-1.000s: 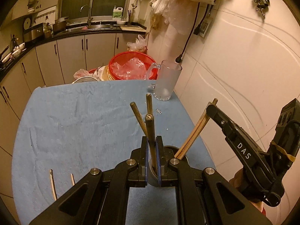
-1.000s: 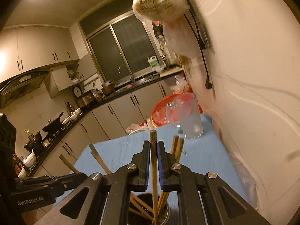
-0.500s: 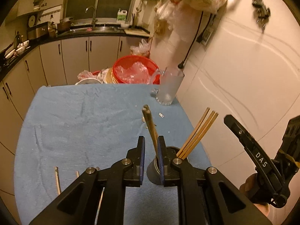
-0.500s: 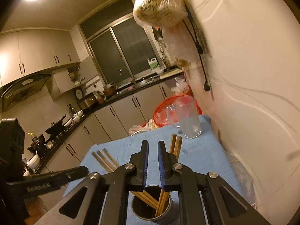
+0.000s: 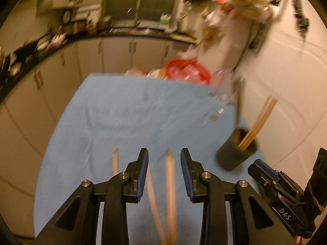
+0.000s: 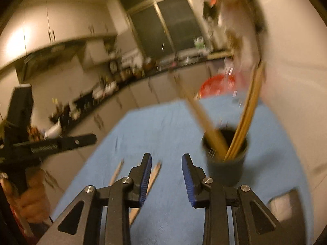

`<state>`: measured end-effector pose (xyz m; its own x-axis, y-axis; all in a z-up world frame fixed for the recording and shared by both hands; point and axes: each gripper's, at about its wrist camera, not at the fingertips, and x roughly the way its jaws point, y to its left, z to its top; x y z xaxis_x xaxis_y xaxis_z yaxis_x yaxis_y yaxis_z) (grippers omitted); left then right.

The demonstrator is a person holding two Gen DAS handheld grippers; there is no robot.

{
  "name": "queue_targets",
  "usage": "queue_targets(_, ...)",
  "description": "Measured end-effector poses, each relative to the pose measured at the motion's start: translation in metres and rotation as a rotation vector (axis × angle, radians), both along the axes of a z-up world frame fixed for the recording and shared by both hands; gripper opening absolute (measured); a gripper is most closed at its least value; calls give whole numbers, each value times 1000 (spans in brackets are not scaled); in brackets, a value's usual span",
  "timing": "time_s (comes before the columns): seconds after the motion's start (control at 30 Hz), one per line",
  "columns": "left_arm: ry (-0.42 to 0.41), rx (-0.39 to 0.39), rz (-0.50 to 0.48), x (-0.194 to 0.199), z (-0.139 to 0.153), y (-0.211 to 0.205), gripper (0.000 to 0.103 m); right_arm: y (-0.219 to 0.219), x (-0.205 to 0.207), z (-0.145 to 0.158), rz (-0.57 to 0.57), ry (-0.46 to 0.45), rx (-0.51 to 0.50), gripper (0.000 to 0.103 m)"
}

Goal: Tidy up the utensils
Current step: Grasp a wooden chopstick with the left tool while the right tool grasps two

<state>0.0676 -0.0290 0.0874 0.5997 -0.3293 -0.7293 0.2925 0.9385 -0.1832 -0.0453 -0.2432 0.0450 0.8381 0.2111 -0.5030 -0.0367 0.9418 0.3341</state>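
Observation:
A dark cup (image 5: 237, 153) stands near the right edge of the blue cloth (image 5: 126, 110) and holds several wooden chopsticks (image 5: 258, 120). Three loose chopsticks (image 5: 170, 183) lie on the cloth under my left gripper (image 5: 163, 157). Its jaws are opening, and one stick shows through the gap, untouched by the pads. In the right wrist view my right gripper (image 6: 166, 161) hangs left of the cup (image 6: 224, 163). Its jaws are opening with nothing between them. Two loose chopsticks (image 6: 155, 173) lie beyond its left finger. Both views are motion-blurred.
A red basket (image 5: 187, 71) and a blurred glass mug (image 5: 222, 85) sit at the far end of the table, against the white wall (image 5: 286, 81) on the right. Kitchen cabinets (image 5: 114, 55) run behind and to the left. A hand (image 6: 30, 200) grips the left tool.
Both grippers let go of the chopsticks they were lowering into the cup and their jaws spread. Both swung left and down, away from the cup, over the loose chopsticks.

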Motion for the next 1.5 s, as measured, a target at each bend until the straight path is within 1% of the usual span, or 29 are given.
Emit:
queue_targets(0.03,42,8,17,2,-18,10,33,7,5,-13,9,32,-2,33)
queue_targets(0.1,101,11,38,4,-41,21,33,14,15,-37,9,91,2,33)
queue_targets(0.13,143,2,50,7,-55,28,33,16,20,-50,6,131,10,33)
queue_targets(0.2,192,-7,41,12,-71,31,33,16,28,-68,-15,182,24,33)
queue_targets(0.27,217,11,36,21,-82,26,33,12,32,-77,-22,213,48,33)
queue_targets(0.3,220,13,31,24,-84,23,33,10,33,-79,-26,221,59,33)
queue_targets(0.37,236,20,-10,33,-92,9,33,8,33,-79,-39,220,50,33)
queue_targets(0.47,267,66,-8,49,-105,-9,33,7,37,-73,-33,223,30,33)
queue_targets(0.5,279,92,-2,56,-111,-16,31,9,35,-72,-31,225,25,33)
queue_targets(0.6,295,131,3,70,-120,-29,29,12,37,-68,-18,238,12,33)
queue_targets(0.63,308,153,11,74,-125,-33,24,13,38,-67,-12,245,11,33)
queue_targets(0.67,319,179,27,78,-127,-35,18,15,42,-66,-6,254,11,33)
queue_targets(0.7,305,208,46,79,-126,-35,11,18,45,-66,-2,259,7,33)
queue_targets(0.77,315,208,59,82,-127,-34,9,25,57,-63,11,281,-17,33)
queue_targets(0.83,325,192,70,83,-127,-25,9,33,72,-60,41,315,-19,33)
queue_targets(0.9,328,185,80,85,-127,-17,9,42,90,-63,55,367,-43,33)
queue_targets(0.97,330,174,76,82,-128,-11,9,46,109,-69,68,412,-25,32)
queue_targets(1.0,331,170,74,82,-128,-10,9,48,119,-74,73,442,-24,31)
queue_targets(1.03,330,168,71,81,-128,-9,9,49,129,-78,68,471,-20,26)
queue_targets(1.07,329,165,68,79,-128,-5,9,49,138,-82,67,492,1,25)
queue_targets(1.1,328,163,66,78,-128,-5,9,49,144,-84,69,508,2,24)
queue_targets(1.13,328,158,64,79,-128,-5,9,50,152,-88,66,535,-1,19)
queue_targets(1.2,327,149,59,75,-127,2,9,51,162,-94,74,566,42,19)
queue_targets(1.3,327,137,52,71,-124,8,9,56,171,-98,56,588,-12,19)
queue_targets(1.37,325,132,50,72,-124,11,9,57,176,-98,46,589,-14,19)
queue_targets(1.43,323,131,48,68,-124,18,9,61,181,-97,34,600,-53,19)
queue_targets(1.5,324,131,48,68,-123,19,9,63,187,-95,35,614,-53,19)
